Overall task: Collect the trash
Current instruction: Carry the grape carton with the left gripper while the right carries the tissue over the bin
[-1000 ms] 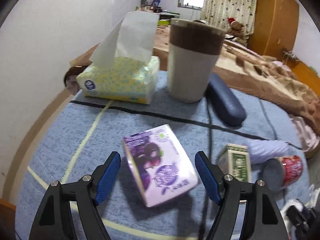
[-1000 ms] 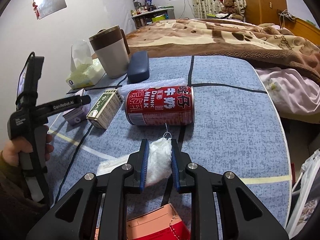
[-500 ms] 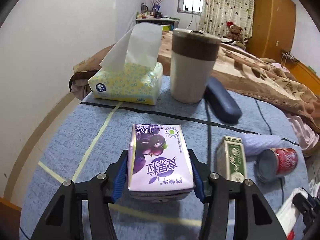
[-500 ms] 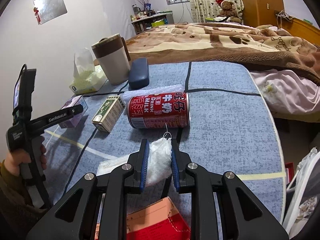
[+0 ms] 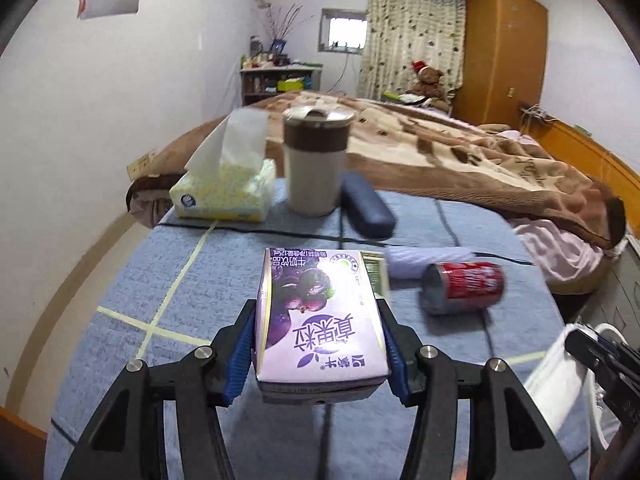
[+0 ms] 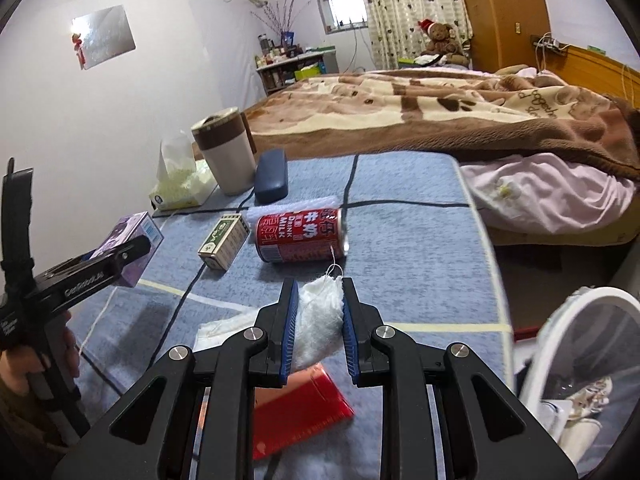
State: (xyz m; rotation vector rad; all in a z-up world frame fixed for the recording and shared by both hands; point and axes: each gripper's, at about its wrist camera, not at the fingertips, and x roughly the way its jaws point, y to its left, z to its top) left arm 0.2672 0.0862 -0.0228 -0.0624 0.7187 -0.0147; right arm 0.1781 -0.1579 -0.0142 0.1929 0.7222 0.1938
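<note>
My left gripper (image 5: 320,348) is shut on a purple drink carton (image 5: 320,320) and holds it above the blue tablecloth (image 5: 200,280). The carton also shows in the right wrist view (image 6: 132,248), held at the left. My right gripper (image 6: 318,324) is shut on a white cloth (image 6: 320,320) and holds it above the table. A red milk can (image 6: 300,236) lies on its side beyond it, next to a small green box (image 6: 224,240). The can (image 5: 464,286) also shows in the left wrist view.
A tissue box (image 5: 228,192), a brown-banded tumbler (image 5: 316,164) and a dark blue case (image 5: 366,204) stand at the table's far end. A red packet (image 6: 300,412) lies under my right gripper. A white-rimmed bin (image 6: 580,364) is at the right. A bed (image 6: 440,108) lies beyond.
My left gripper closed on the purple carton and lifted it off the table. My right gripper rose a little, still holding the white cloth.
</note>
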